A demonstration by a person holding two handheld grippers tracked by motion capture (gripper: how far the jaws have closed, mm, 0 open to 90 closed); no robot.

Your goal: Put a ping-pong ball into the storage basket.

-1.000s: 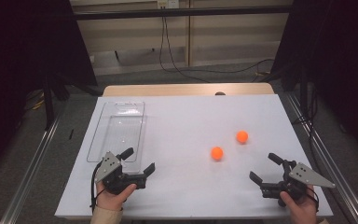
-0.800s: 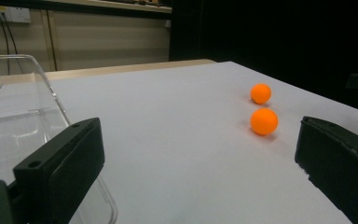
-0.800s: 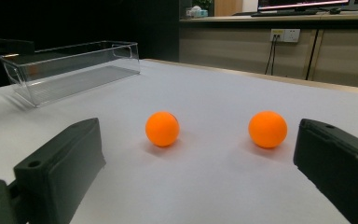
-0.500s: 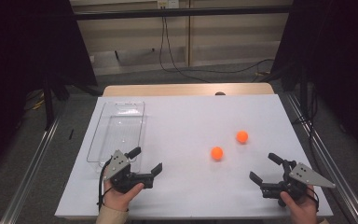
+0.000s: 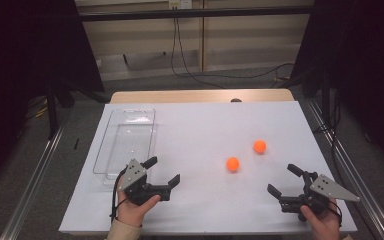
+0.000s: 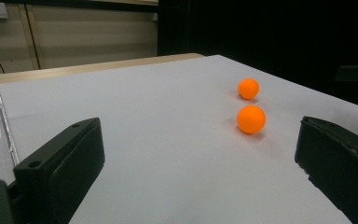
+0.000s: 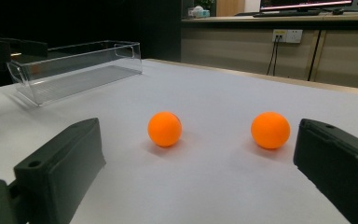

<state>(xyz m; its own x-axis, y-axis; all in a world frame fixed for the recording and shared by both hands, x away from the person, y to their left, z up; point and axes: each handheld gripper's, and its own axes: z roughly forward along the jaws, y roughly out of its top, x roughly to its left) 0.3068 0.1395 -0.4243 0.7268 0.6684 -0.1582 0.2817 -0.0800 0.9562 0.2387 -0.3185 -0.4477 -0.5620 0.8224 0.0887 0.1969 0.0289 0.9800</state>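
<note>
Two unmarked orange balls (image 5: 233, 163), clear tray (image 5: 125, 145)

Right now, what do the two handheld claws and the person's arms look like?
Both are black, each with two blocky black jaws. The left claw and the right claw each carry a grey three-cornered plate dotted with small holes. A dark cable trails from the left one by the wrist. A tan sleeve covers the left forearm.

Lab/test rig — white table (image 5: 200, 125) w/ black curtains (image 5: 25, 60), metal frame (image 5: 195, 14) — wall sockets (image 7: 284, 35)
</note>
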